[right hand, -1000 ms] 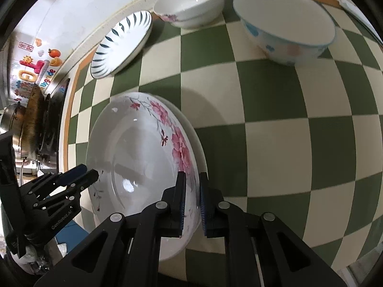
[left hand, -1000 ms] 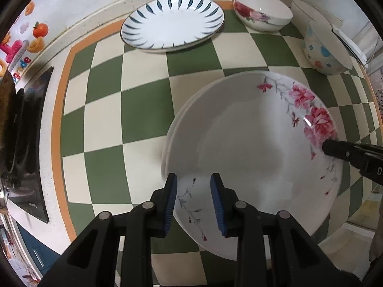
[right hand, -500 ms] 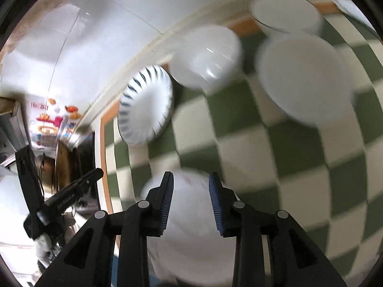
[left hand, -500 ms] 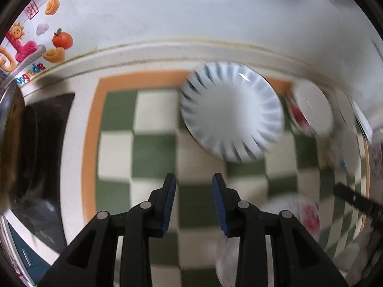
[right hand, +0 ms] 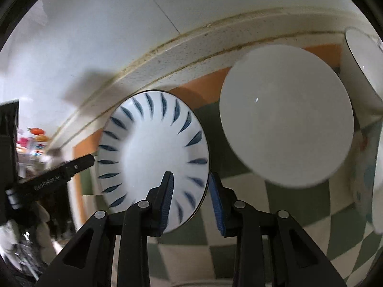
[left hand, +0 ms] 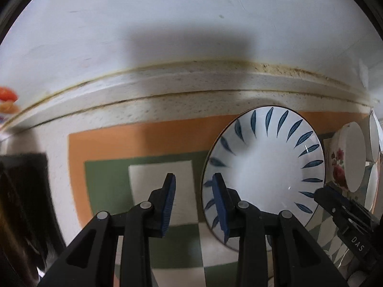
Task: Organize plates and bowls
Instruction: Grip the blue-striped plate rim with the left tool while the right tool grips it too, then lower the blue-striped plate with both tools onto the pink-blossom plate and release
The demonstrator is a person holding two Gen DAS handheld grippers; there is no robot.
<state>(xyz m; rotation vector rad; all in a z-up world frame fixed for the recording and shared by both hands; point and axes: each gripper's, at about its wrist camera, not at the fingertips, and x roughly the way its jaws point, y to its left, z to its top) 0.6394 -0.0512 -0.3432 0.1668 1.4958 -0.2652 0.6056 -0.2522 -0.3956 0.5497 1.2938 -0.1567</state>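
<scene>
A white plate with blue leaf marks (left hand: pixel 263 167) lies on the checked mat near the back wall. My left gripper (left hand: pixel 194 201) is open and straddles the plate's left rim; its pads do not press on it. My right gripper (right hand: pixel 191 198) is open too, with the right rim of the same plate (right hand: pixel 153 148) between its fingers. Each gripper shows in the other's view: the right one (left hand: pixel 320 191) at the plate's far side, the left one (right hand: pixel 81 163) likewise. A white bowl with red flowers (left hand: pixel 347 160) (right hand: pixel 287 114) stands just right of the plate.
More bowls (right hand: pixel 363 67) crowd the far right behind the floral bowl. The green and cream mat (left hand: pixel 107 179) has an orange border along the raised counter ledge (left hand: pixel 191 81) and wall. A dark stove (left hand: pixel 21 203) is at the left.
Both grippers have left the large floral plate and moved back toward the wall to the blue-leaf plate. The right jaws, shut on the floral plate's rim before, now stand apart.
</scene>
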